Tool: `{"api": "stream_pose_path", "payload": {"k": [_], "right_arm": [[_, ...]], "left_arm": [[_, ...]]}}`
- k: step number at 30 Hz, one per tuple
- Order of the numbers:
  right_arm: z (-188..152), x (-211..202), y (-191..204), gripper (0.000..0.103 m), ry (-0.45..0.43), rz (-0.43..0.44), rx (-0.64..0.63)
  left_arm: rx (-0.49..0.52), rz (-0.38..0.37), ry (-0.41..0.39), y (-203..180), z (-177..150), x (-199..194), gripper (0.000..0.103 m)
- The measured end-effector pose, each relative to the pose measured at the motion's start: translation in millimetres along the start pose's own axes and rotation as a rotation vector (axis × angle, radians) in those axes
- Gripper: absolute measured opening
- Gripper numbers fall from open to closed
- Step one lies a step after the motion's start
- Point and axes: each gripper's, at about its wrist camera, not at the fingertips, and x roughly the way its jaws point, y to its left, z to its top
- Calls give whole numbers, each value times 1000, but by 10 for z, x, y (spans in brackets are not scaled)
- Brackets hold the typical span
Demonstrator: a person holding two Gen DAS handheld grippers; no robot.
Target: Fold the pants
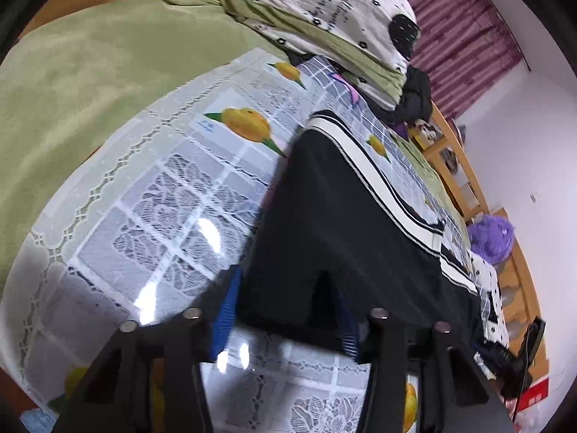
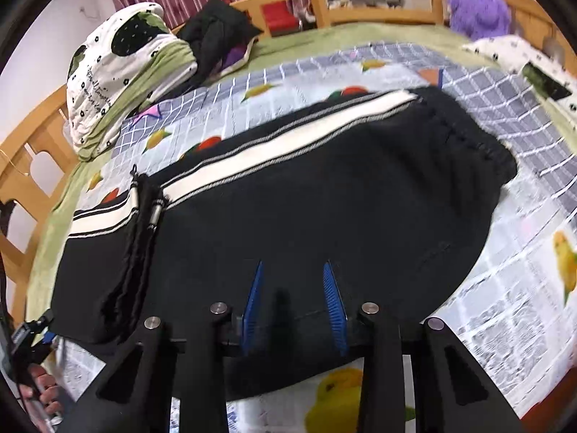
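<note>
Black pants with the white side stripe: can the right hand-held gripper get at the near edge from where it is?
Probably yes: the right hand-held gripper sits over the black pants, nothing between.

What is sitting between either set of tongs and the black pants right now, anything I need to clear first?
Nothing visible. The left tongs straddle the near hem of the black pants, and the right tongs hang directly over the fabric with open jaws. The drawstring lies on the pants, off to the side.
</note>
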Motion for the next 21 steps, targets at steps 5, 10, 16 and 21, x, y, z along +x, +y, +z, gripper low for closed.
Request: {"api": "stream_pose_path", "payload": {"k": [5,10,16,21], "right_arm": [[-40,60,36,35,36,25,-3],[-2,-50,-61,35,8,6,10],[21,-335,-412,35,-68,-67,40],[-41,-457,-711,35,-60,-84,72]], "left_arm": [[-8,-12,4,2,38,-34,16],[164,24,-123,-606,96,-294,12],[451,-138,-126,-1892,-41,-373,11],[637,-240,19,-2534,-620,-14,11]]}}
